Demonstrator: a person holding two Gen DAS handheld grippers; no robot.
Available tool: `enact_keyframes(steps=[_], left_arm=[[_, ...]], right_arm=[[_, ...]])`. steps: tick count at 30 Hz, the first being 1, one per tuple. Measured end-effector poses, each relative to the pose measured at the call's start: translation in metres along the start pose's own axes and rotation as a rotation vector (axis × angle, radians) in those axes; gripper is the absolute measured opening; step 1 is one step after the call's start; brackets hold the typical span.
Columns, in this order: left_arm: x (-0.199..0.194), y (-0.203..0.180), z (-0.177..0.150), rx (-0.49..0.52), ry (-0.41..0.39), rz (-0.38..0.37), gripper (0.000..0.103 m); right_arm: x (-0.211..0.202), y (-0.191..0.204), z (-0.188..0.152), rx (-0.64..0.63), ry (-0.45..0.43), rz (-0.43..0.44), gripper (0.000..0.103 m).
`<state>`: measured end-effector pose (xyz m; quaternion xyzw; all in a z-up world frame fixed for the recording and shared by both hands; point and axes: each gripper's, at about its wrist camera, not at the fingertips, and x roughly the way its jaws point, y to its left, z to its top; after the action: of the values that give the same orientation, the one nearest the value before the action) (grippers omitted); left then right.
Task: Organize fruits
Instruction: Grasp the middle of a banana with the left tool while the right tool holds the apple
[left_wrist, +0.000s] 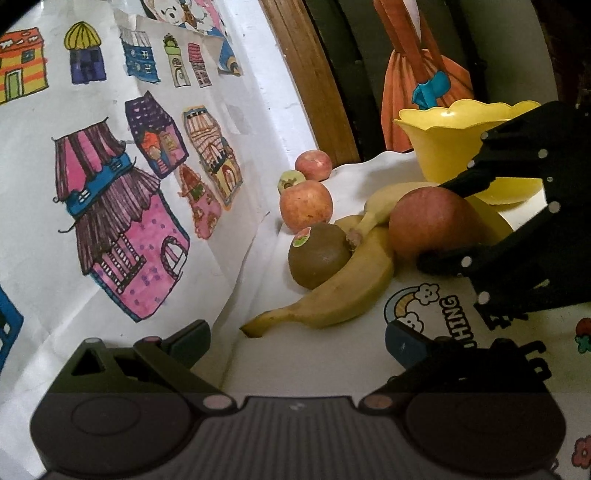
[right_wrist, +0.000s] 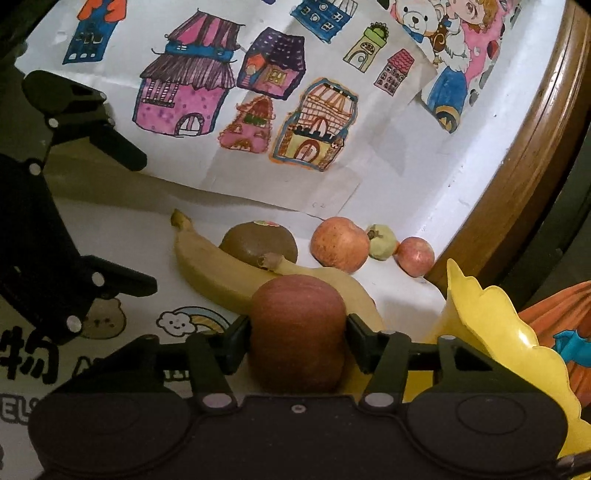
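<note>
The big red apple (right_wrist: 298, 332) sits low in the centre of the right wrist view, pinched between the two fingers of the right gripper (right_wrist: 298, 332), one pad pressed against each flank. In the left wrist view the same apple shows at centre right, resting against the bananas, with the right gripper's black fingers above and below it.

Counting the fruit: three apples in all, the held one, a medium one (right_wrist: 340, 242) further back and a small one (right_wrist: 414, 255) at the right end of the row. Between those two lies one little green fruit (right_wrist: 382, 242) (I can't tell what kind). There are two bananas, a long one (right_wrist: 210, 267) running from upper left toward the held apple, and a second (right_wrist: 321, 275) whose stem lies across the first. One brown kiwi (right_wrist: 258, 243) with a sticker sits just behind the long banana, touching it.

One yellow scalloped bowl (right_wrist: 491, 325) stands at the right edge of the frame, just beside the gripper.

The left gripper (left_wrist: 295, 343) hangs at the bottom of its own view, fingers spread wide with nothing between them, short of the long banana's tip.

Everything rests on a white table (left_wrist: 303, 354) printed with cartoons, and drawings of houses (right_wrist: 184, 92) cover the wall behind.
</note>
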<state>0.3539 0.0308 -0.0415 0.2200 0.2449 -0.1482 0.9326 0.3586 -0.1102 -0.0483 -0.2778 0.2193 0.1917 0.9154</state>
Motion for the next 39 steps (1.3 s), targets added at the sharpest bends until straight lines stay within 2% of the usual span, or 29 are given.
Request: enact_keyframes(steps=[4,9,13,19,22,26,29,32,34,36,39], left_arm=[[0.004,-0.002,0.005,0.003,-0.003,-0.022,0.102],[0.017,-0.011,0.015,0.039,-0.009,-0.056,0.102],[0.035,-0.016,0.026,0.06,0.005,-0.111,0.102],[0.06,-0.005,0.033,-0.006,0.085,-0.247,0.101],[0.064,0.002,0.034,-0.044,0.115,-0.302,0.096],[0.062,0.007,0.034,-0.059,0.129,-0.3,0.086],[0.056,0.006,0.034,-0.085,0.142,-0.358,0.086],[0.047,-0.004,0.034,-0.051,0.144,-0.396,0.086],[0.046,-0.012,0.036,-0.024,0.143,-0.383,0.086],[0.052,-0.016,0.04,-0.031,0.147,-0.36,0.078],[0.063,-0.014,0.047,-0.117,0.161,-0.338,0.064]], right_arm=[[-0.015,-0.007,-0.005,0.042,0.002,0.054,0.053],[-0.04,-0.02,-0.013,0.14,0.02,0.161,0.053],[-0.053,-0.026,-0.02,0.19,0.032,0.213,0.053],[-0.062,-0.032,-0.028,0.224,0.039,0.236,0.053],[-0.067,-0.034,-0.033,0.238,0.041,0.244,0.053],[-0.075,-0.037,-0.04,0.252,0.044,0.247,0.053],[-0.084,-0.041,-0.047,0.268,0.051,0.25,0.053],[-0.093,-0.041,-0.053,0.272,0.054,0.25,0.053],[-0.097,-0.042,-0.056,0.275,0.053,0.248,0.053],[-0.099,-0.043,-0.059,0.283,0.047,0.244,0.053],[-0.099,-0.043,-0.06,0.298,0.043,0.24,0.053]])
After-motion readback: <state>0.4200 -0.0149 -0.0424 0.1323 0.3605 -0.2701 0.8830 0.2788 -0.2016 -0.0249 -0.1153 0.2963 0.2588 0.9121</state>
